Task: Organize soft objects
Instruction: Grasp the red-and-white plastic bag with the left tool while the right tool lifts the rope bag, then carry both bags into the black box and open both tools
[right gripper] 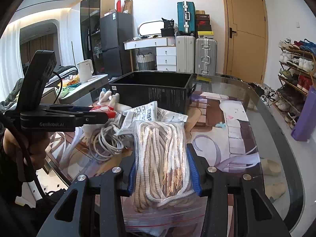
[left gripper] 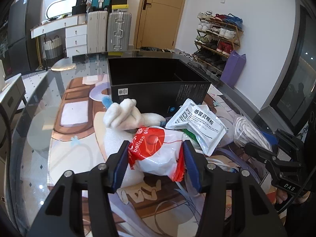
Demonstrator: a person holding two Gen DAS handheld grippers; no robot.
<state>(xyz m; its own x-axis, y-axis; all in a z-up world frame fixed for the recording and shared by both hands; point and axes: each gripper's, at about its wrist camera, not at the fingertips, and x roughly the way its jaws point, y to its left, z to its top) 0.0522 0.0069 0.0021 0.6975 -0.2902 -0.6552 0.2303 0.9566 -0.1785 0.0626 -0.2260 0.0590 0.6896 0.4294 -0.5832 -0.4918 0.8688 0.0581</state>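
In the left wrist view my left gripper (left gripper: 156, 144) has its blue pads pressed on both sides of a red-and-white balloon glue bag (left gripper: 158, 154), just above the table. The right wrist view shows this gripper (right gripper: 106, 114) from the side with the bag at its tip. My right gripper (right gripper: 161, 156) is shut on a clear zip bag of white and tan rope (right gripper: 160, 158), which also appears at the right (left gripper: 250, 130). An open black box (left gripper: 158, 90) stands behind the pile. A white plush toy (left gripper: 126, 114) and a white medicine sachet (left gripper: 197, 126) lie in front of it.
A grey cable coil (right gripper: 104, 140) lies left of the rope bag. The glass table (right gripper: 266, 118) carries a printed mat and curves off to the right. Beyond it stand a shoe rack (right gripper: 296, 69), a purple bag (right gripper: 304, 118), suitcases (right gripper: 205, 55) and a white kettle (right gripper: 85, 73).
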